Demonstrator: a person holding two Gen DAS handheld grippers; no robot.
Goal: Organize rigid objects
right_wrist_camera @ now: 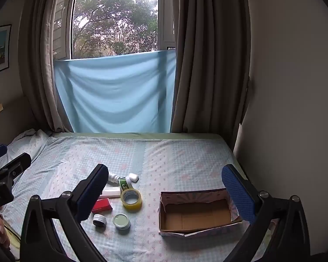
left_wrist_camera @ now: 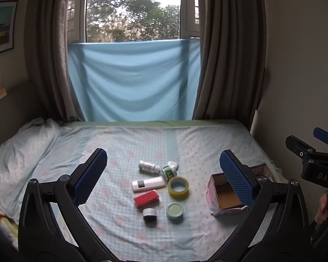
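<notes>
both grippers hang above the near edge of the bed (left_wrist_camera: pixel 207 144), aimed forward and slightly down at the sheet. the left gripper (left_wrist_camera: pixel 164 176) has its blue-padded fingers (left_wrist_camera: pixel 91 174) spread wide, nothing between them; the cluster of small items shows in the gap. the right gripper (right_wrist_camera: pixel 167 194) is likewise wide apart and holds nothing, its fingers framing the box and part of the cluster.

the items lie close together on the checked sheet: a white bottle (left_wrist_camera: pixel 147 166) on its side, a green-labelled bottle (left_wrist_camera: pixel 168 172) touching it, a small white case (left_wrist_camera: pixel 173 164) just behind, a white remote-like bar (left_wrist_camera: pixel 148 183), a roll of clear yellowish tape (left_wrist_camera: pixel 178 186) lying flat, a red box (left_wrist_camera: pixel 146 198), a small dark jar (left_wrist_camera: pixel 149 214) and a pale green round tin (left_wrist_camera: pixel 175 210). to the right of them, apart, sits an open cardboard box (right_wrist_camera: pixel 196 216) with patterned pink outer walls, holding nothing visible. a pillow (left_wrist_camera: pixel 21 150) lies at far left.
</notes>
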